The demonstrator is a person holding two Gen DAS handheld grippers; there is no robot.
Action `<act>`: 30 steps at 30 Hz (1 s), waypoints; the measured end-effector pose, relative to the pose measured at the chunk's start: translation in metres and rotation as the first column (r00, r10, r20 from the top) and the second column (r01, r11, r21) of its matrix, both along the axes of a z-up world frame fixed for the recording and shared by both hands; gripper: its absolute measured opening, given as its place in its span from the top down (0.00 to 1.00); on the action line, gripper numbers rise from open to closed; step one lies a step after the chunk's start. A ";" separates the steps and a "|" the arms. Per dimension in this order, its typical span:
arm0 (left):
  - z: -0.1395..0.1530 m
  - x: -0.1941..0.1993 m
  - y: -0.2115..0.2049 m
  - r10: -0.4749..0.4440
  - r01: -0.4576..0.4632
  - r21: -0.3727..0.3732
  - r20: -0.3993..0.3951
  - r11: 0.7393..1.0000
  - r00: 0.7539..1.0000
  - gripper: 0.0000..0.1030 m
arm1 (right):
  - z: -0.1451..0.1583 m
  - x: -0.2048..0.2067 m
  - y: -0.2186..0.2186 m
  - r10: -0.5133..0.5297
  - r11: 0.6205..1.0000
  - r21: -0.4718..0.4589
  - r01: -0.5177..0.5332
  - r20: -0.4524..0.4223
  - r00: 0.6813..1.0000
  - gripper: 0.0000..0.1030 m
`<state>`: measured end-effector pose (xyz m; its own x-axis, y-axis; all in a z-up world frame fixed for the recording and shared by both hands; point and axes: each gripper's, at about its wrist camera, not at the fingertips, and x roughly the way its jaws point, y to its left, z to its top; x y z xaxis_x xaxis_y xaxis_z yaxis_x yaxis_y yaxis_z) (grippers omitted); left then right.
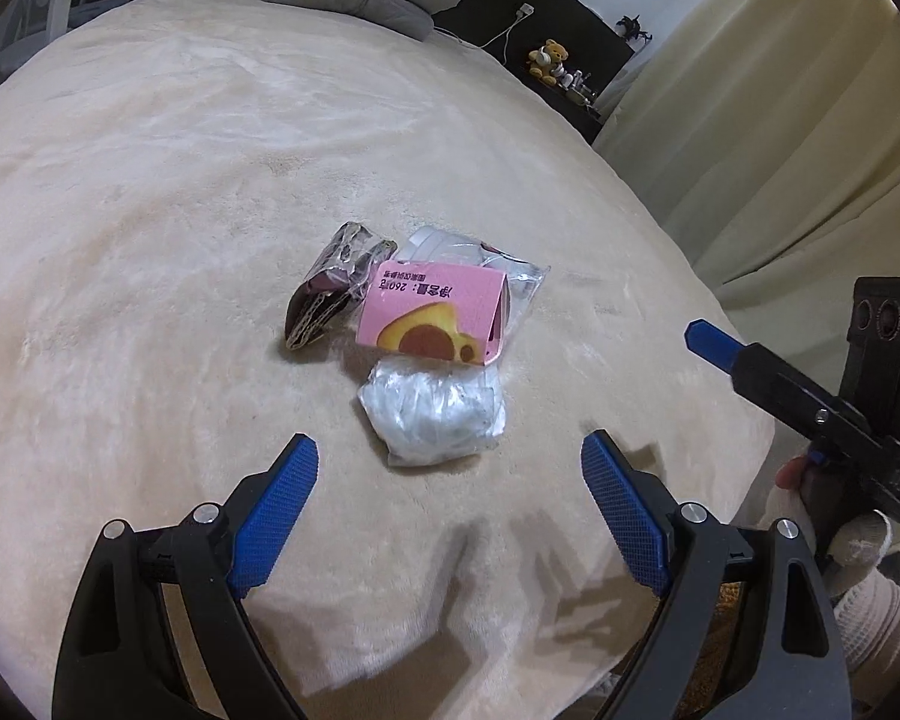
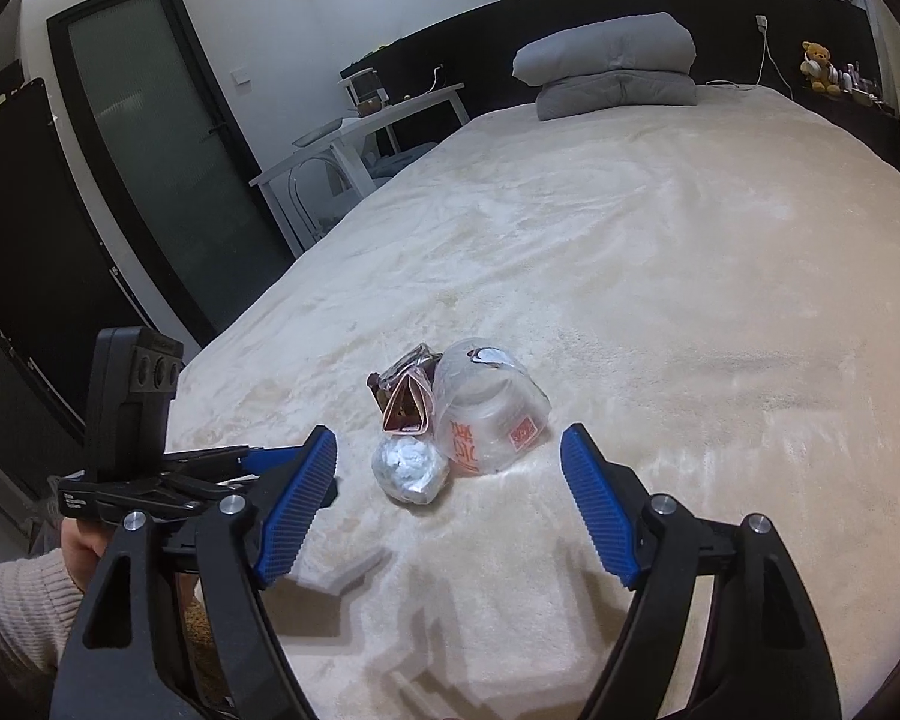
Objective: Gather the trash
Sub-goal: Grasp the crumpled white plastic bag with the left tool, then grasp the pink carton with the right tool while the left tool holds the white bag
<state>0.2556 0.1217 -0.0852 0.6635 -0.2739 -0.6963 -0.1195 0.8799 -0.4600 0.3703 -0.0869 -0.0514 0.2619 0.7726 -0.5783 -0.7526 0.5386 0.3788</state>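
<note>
A small heap of trash lies on the cream bedspread. It holds a crumpled clear plastic wad, a pink snack package, a dark brown wrapper and a clear plastic bag. In the right wrist view I see the wad, the clear bag with red print and the brown wrapper. My left gripper is open, just short of the wad. My right gripper is open, facing the wad and bag; it also shows in the left wrist view.
Folded grey bedding sits at the head of the bed. A teddy bear and small items stand on the dark headboard ledge. A white desk and dark door are left of the bed. Curtains hang on the right.
</note>
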 end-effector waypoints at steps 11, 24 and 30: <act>-0.022 0.037 -0.003 -0.038 0.039 0.024 -0.037 0.999 0.999 0.16 | 0.007 -0.001 0.015 -0.021 0.999 0.050 0.022 -0.019 1.000 0.13; -0.022 0.034 -0.007 -0.037 0.040 0.052 -0.049 0.998 0.998 0.49 | 0.010 0.001 0.001 -0.079 0.995 0.058 0.079 -0.002 0.997 0.13; -0.015 0.015 -0.014 -0.056 0.059 0.074 -0.040 0.995 0.998 0.51 | 0.010 0.001 -0.010 -0.099 0.994 0.050 0.098 0.002 0.995 0.13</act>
